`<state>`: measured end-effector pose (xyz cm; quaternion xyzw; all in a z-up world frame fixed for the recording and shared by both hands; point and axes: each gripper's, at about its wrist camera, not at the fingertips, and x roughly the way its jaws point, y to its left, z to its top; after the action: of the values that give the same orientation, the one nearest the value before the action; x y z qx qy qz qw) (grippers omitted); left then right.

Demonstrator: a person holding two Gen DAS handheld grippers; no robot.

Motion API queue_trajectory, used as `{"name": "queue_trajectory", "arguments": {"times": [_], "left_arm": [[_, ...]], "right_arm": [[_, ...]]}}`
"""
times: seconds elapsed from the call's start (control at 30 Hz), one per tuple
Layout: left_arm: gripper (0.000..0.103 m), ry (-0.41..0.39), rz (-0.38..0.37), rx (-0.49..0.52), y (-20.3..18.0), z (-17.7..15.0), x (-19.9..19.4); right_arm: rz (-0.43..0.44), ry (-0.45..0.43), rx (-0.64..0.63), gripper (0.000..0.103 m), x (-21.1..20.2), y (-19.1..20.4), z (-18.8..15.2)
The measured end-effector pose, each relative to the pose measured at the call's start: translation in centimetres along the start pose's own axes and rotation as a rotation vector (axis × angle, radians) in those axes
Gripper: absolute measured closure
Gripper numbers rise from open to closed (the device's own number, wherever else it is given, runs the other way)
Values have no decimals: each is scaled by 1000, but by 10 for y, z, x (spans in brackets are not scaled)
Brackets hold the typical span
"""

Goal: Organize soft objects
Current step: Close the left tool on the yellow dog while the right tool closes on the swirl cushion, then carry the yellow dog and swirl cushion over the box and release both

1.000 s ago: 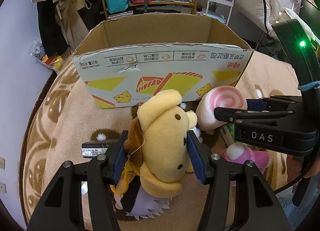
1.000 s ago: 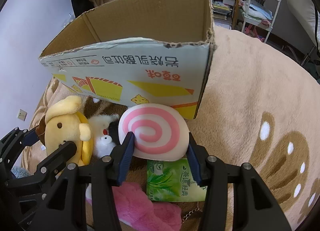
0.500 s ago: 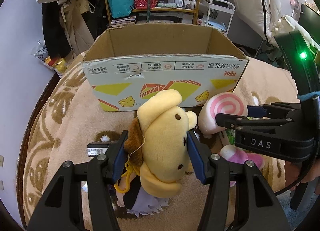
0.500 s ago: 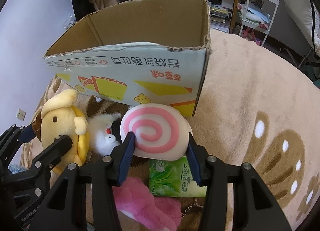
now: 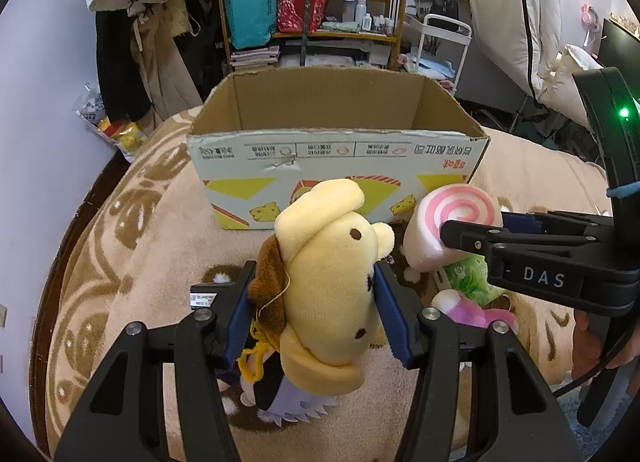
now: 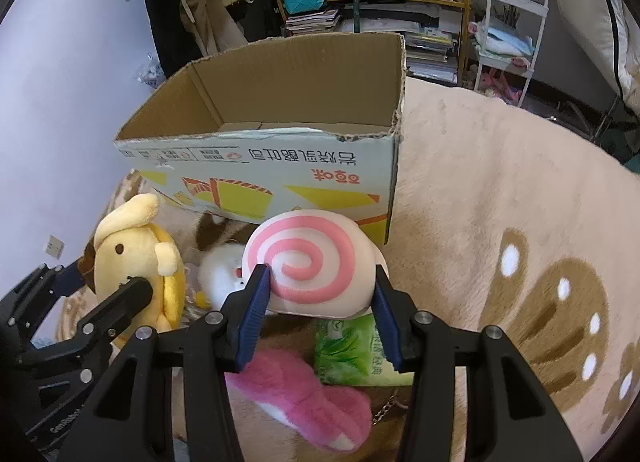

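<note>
My left gripper [image 5: 314, 284] is shut on a yellow plush dog [image 5: 328, 270] and holds it up in front of the open cardboard box [image 5: 340, 166]. My right gripper [image 6: 320, 290] is shut on a pink-and-white swirl plush [image 6: 312, 262], held up near the box's right front corner [image 6: 394, 182]. The swirl plush also shows in the left wrist view [image 5: 452, 222], and the yellow dog in the right wrist view [image 6: 136, 250]. The box interior looks empty as far as I can see.
On the beige patterned rug [image 6: 500, 202] lie a pink furry plush [image 6: 304, 394], a green tissue pack [image 6: 352, 350] and a white plush [image 6: 222, 274]. A purple-haired doll [image 5: 288, 402] lies under the left gripper. Shelves [image 5: 312, 2] and a white cart [image 6: 512, 22] stand behind the box.
Both grippers have risen with their plush toys. The box now sits lower in both views and its inside shows.
</note>
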<state>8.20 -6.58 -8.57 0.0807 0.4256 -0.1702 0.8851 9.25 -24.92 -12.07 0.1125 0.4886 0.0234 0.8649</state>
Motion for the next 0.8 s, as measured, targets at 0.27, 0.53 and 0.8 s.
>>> {"name": "queue_trajectory", "arguments": {"times": [0.27, 0.53, 0.8], "left_arm": [[47, -84, 49, -3, 1, 0, -23], [47, -213, 122, -10, 7, -2, -63], [47, -304, 154, -10, 14, 7, -92]], "right_arm": [[-16, -77, -20, 58, -25, 3, 1], [-3, -199, -59, 58, -58, 14, -1], [5, -383, -113, 59, -99, 33, 0]]}}
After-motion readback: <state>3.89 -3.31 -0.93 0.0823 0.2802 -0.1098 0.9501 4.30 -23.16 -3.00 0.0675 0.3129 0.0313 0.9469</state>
